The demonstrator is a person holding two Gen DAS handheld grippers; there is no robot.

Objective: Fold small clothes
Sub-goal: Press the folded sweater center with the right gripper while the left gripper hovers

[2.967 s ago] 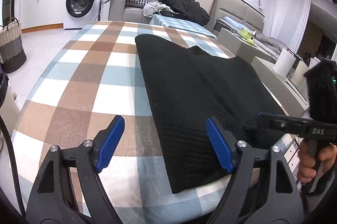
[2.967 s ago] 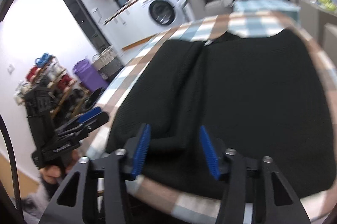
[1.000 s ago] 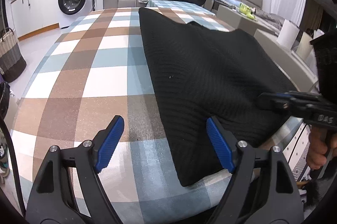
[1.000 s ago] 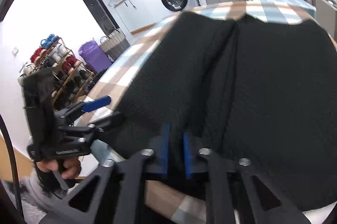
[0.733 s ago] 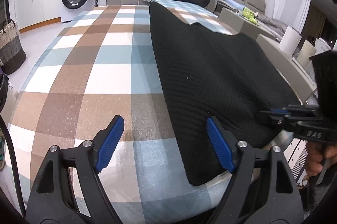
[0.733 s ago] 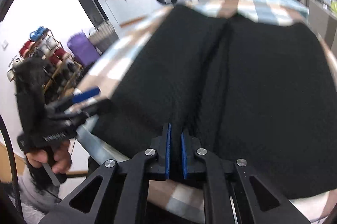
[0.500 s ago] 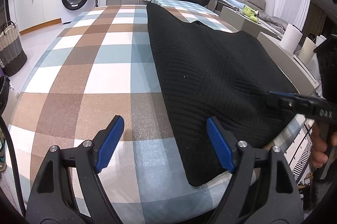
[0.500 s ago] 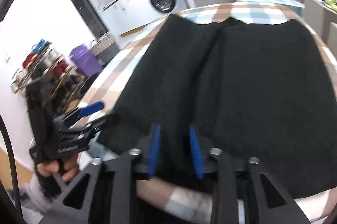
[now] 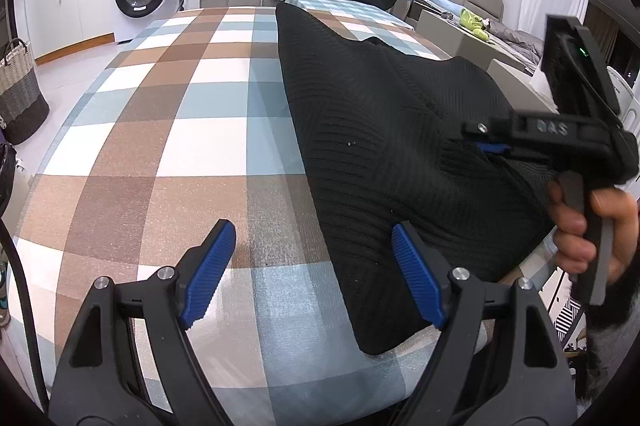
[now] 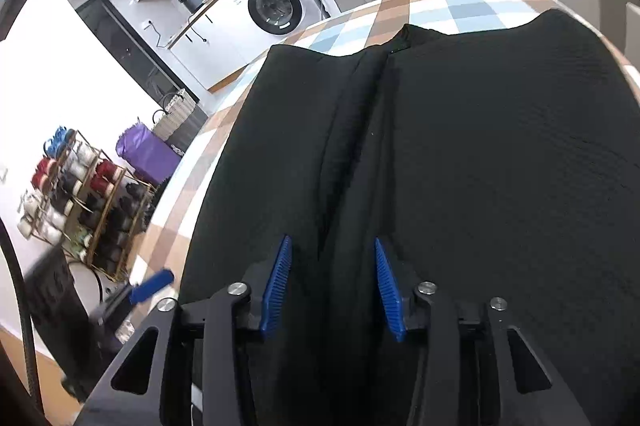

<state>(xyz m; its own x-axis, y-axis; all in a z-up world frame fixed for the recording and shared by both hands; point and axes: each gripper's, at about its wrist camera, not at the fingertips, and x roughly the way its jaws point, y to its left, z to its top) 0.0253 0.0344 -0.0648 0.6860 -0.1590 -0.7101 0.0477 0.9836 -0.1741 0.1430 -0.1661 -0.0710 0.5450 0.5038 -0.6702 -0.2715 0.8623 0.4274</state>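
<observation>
On the checked worktop (image 9: 192, 114), the black knit garment (image 10: 480, 166) is straddled by the just-parted right gripper (image 10: 330, 284), ungripped, while the left gripper (image 9: 312, 266) is held wide beside it.

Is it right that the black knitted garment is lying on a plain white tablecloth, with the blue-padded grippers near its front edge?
Not quite. The black knitted garment lies on a checked tablecloth of brown, blue and white squares, not a plain white one. The left wrist view shows the pattern clearly. The rest holds: the left gripper and right gripper, both blue-padded, are near its front edge.
</observation>
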